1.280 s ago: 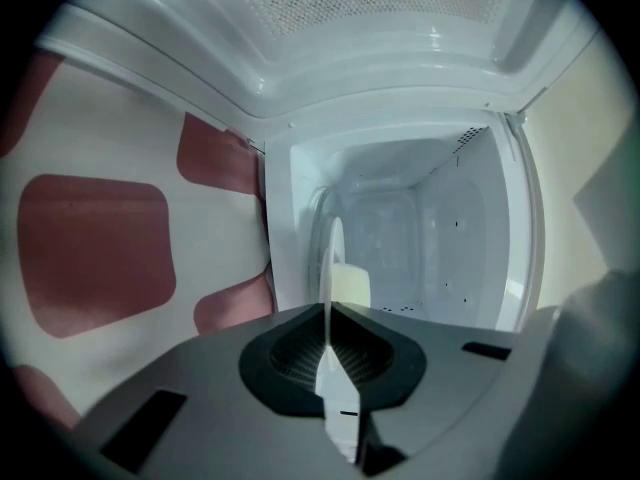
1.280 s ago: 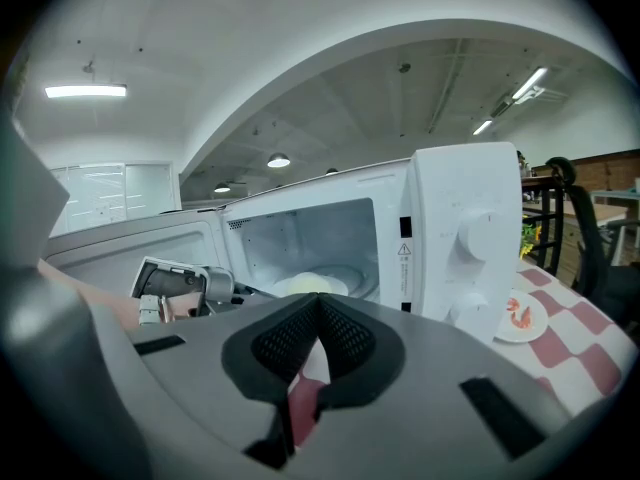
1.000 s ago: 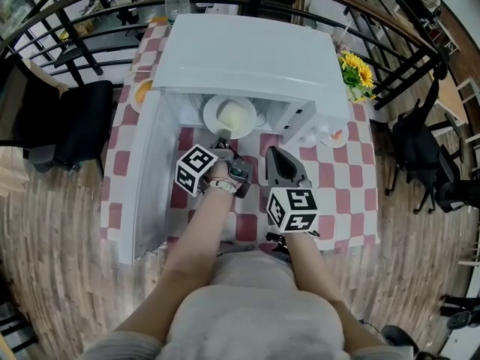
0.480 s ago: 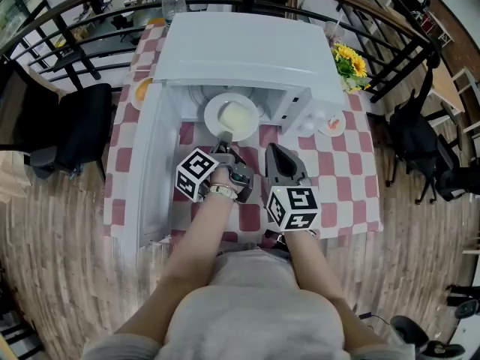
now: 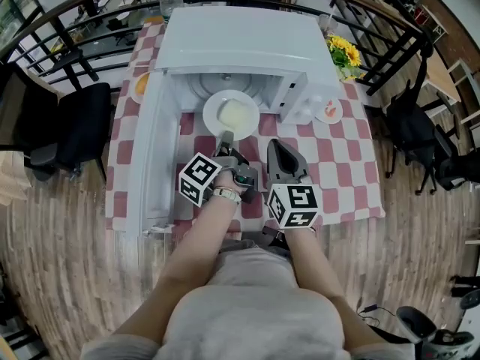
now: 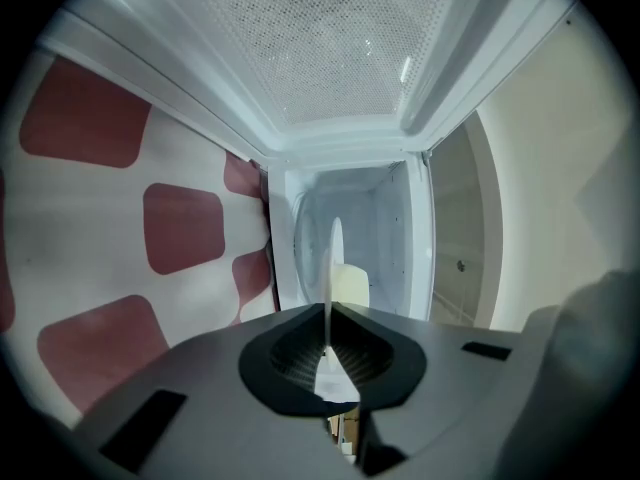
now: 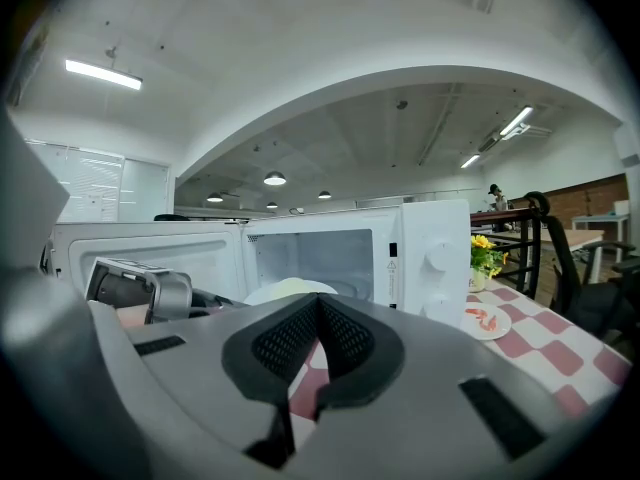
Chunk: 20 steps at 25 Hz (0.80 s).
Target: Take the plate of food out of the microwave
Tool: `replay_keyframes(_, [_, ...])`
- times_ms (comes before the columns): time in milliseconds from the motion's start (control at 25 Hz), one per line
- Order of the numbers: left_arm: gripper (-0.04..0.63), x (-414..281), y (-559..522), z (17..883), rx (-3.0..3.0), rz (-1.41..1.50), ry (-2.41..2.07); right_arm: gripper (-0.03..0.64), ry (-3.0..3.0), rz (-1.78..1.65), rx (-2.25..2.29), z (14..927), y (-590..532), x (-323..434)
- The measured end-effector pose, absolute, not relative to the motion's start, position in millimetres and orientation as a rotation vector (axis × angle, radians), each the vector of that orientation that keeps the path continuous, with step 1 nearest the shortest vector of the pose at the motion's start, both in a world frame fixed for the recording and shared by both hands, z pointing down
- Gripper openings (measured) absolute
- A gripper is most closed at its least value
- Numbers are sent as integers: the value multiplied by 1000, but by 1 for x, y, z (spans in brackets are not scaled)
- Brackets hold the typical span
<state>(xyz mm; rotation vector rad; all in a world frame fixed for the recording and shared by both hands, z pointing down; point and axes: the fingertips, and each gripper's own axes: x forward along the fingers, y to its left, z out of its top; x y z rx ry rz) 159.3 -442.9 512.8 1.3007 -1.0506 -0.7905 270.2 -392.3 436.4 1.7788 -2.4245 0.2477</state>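
Left tongs clamped on the near rim of the plate, which sits roughly level at the mouth of the microwave, its far part apparently inside the cavity and its near part out over the checked worktop. The tongs lie on their side so that one jaw bites above the rim and one below, a hold that probably keeps the plate flat and the food from sliding. The door stands wide to the left, leaving the way toward the near side free. Right tongs, jaws together on nothing, are held just right of the left ones and near of the opening, apparently kept out of the way or ready to steady the load. The plate is white, round and thin, seen edge-on in the left gripper view as a fine line; the food is a pale yellow mound at its centre. With only one edge gripped, the far rim may sag
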Motion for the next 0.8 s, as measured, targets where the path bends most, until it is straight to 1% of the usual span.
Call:
replay_keyframes(320, [14,160,-415,508,1327,-786,-1024,21,-2390,230,1851,437,-378,281])
replay_keyframes(800, [15,158,-381,508,1376,-751,-981,21,-2395,160,1852,437,-353,276])
